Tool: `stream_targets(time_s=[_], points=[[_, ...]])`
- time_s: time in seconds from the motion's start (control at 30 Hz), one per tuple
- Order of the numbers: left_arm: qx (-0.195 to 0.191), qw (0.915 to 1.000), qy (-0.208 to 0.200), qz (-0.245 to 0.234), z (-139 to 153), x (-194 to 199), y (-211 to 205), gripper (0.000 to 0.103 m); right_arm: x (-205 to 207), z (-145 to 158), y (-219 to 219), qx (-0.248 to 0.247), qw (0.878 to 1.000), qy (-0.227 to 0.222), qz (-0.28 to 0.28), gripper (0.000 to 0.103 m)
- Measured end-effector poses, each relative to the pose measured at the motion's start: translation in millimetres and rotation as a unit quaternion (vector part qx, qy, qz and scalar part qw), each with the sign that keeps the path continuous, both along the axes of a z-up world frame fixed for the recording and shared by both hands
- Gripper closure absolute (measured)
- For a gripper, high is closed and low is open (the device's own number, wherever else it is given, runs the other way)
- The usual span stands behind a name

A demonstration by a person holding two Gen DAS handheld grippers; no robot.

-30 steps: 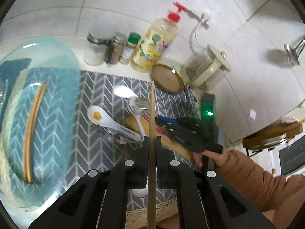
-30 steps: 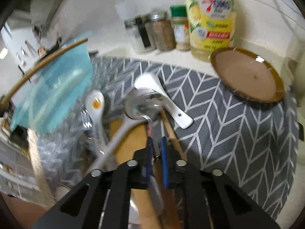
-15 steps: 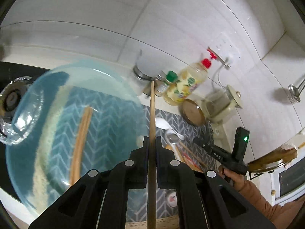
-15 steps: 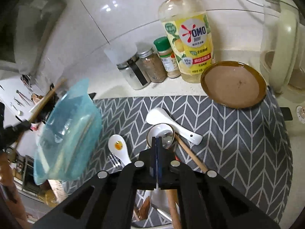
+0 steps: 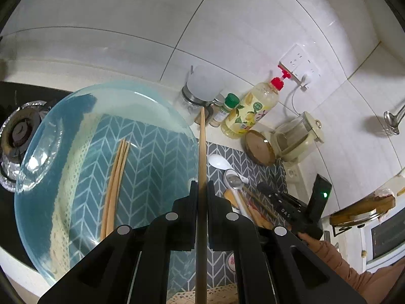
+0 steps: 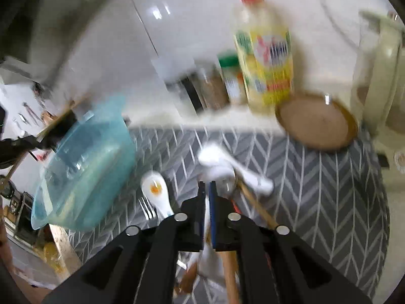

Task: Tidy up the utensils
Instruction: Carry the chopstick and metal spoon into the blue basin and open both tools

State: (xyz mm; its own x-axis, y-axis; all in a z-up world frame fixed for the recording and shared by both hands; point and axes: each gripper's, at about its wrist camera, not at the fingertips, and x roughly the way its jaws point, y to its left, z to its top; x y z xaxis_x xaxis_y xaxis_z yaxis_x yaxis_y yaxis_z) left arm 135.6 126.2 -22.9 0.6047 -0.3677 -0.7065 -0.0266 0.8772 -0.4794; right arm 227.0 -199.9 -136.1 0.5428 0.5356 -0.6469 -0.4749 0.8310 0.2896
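left gripper (image 5: 201, 190) clamps chopstick (image 5: 201, 152) beside blue glass bowl (image 5: 63, 177), likely for dropping in | right gripper (image 6: 207, 192) jaws just parting, nothing visibly gripped, above spoons (image 6: 157, 195)

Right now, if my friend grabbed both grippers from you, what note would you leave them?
Left gripper: shut on one wooden chopstick, beside the blue glass bowl.
Right gripper: jaws just opened a little, nothing gripped; it hangs over the utensil pile.
Done: chopsticks in the bowl.
Left on the grey mat: two white spoons, a fork, a metal spoon, wooden pieces.
Next, probably: drop this chopstick in the bowl.
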Motion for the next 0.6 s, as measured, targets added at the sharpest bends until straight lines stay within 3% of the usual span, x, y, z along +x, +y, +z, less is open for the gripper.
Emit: stream_targets(time_s=[0.07, 0.2, 0.43, 0.47, 0.5, 0.6], points=[[0.002, 1.0000, 0.004, 0.001, -2, 0, -2, 0.096, 6, -10, 6, -0.054, 0.998, 0.020, -0.004, 0.073], [0.004, 1.0000, 0.006, 0.004, -3, -1, -4, 0.096, 12, -14, 5, -0.052, 0.998, 0.026, 0.008, 0.073], [0.006, 0.9999, 0.008, 0.012, -4, -5, -1, 0.096, 25, -37, 16, -0.070, 0.994, 0.072, 0.037, 0.073], [0.005, 0.9999, 0.009, 0.014, -5, -6, 0, 0.096, 25, -39, 18, -0.068, 0.994, 0.068, 0.041, 0.079], [0.004, 0.9998, 0.011, 0.015, -6, -6, 2, 0.096, 25, -40, 18, -0.064, 0.995, 0.062, 0.039, 0.098], [0.006, 0.9997, 0.013, 0.019, -8, -7, 10, 0.096, 24, -39, 18, -0.065, 0.996, 0.062, 0.026, 0.099]])
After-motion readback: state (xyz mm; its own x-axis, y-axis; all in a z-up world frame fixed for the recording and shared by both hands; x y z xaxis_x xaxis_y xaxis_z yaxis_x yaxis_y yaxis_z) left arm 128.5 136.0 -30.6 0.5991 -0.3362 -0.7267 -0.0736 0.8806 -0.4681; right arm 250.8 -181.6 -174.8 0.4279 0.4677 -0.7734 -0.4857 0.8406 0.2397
